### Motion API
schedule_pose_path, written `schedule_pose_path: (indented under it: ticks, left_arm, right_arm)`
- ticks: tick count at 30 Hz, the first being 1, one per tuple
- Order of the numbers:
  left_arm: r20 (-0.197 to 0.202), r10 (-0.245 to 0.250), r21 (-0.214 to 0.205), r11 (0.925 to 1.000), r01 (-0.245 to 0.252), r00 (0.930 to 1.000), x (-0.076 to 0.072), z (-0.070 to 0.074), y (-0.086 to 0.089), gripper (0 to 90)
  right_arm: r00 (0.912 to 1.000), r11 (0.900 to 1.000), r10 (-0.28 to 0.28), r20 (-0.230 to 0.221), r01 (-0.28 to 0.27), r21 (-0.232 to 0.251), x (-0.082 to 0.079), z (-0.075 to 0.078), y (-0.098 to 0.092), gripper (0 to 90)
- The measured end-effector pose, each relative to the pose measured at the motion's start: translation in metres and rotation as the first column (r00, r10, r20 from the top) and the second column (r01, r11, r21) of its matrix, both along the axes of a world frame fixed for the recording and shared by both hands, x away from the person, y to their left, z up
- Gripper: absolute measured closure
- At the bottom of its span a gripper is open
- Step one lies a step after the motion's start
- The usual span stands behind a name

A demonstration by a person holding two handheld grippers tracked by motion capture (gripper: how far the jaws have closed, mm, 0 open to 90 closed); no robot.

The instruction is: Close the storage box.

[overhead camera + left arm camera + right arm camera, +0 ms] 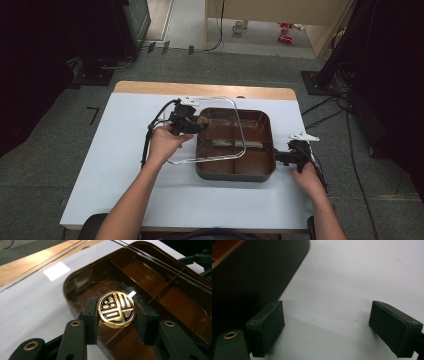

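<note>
The left gripper (pixel 116 315) is clamped on the round gold knob (pixel 116 309) of a clear glass square lid (pixel 210 131), which sits tilted over the left half of the dark square divided pan (pixel 235 167) near the white tabletop's (pixel 115 170) far edge. The right gripper (pixel 327 327) stands with jaws spread and nothing between them, just beside the pan's right wall.

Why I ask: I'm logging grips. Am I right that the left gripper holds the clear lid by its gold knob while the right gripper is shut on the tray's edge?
Not quite: the right gripper is open beside the tray, gripping nothing, as the right gripper view shows. The left gripper does hold the clear lid by its gold knob.
</note>
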State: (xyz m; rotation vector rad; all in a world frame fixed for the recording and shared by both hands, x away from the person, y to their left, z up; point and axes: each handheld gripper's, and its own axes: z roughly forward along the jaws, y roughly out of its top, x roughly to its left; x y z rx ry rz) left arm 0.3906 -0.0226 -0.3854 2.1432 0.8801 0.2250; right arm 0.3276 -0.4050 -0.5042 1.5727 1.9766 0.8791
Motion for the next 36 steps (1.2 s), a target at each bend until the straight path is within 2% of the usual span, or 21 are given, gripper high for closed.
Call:
schedule_pose_path:
  ticks: [5,9,11,18,22,29,34,36]
  left_arm:
    - [-0.016,-0.027,-0.012,0.9996,0.027,0.9995,-0.002,-0.005,-0.019,59.5]
    - [-0.011,-0.045,-0.022,0.9988,0.045,0.9989,-0.003,-0.008,-0.036,59.5]
    - [-0.015,-0.066,-0.012,0.9978,0.065,0.9977,-0.003,-0.012,-0.046,59.5]
    - [-0.03,-0.085,0.003,0.9964,0.085,0.9959,-0.003,-0.02,-0.064,59.5]
    - [-0.014,-0.112,0.042,0.9927,0.113,0.9936,-0.006,-0.023,-0.079,59.5]
    - [-0.014,-0.112,0.048,0.9925,0.112,0.9936,-0.007,-0.027,-0.091,59.5]
    - [0.004,-0.137,0.071,0.9882,0.136,0.9906,-0.01,-0.031,-0.098,59.5]
    - [-0.009,-0.136,0.059,0.9889,0.136,0.9907,-0.01,-0.03,-0.099,59.5]
  right_arm:
    - [1.0,1.0,-0.001,0.001,0.001,0.001,0.0,0.0,0.0,12.4]
    - [1.0,1.0,-0.001,0.001,0.001,0.001,0.0,0.0,0.0,12.4]
    - [1.0,1.0,-0.001,0.001,0.001,0.001,0.0,0.0,0.0,12.4]
    - [1.0,1.0,-0.001,0.0,0.001,0.001,0.0,0.0,0.0,12.4]
    - [1.0,1.0,0.0,0.001,0.0,0.001,0.0,0.0,0.0,12.4]
    - [1.0,1.0,0.0,0.001,0.0,0.001,0.0,0.0,0.0,12.4]
    - [1.0,1.0,0.001,0.002,-0.001,0.0,0.0,0.0,0.0,12.4]
    - [1.0,1.0,0.001,0.002,-0.001,0.0,0.0,0.0,0.0,12.4]
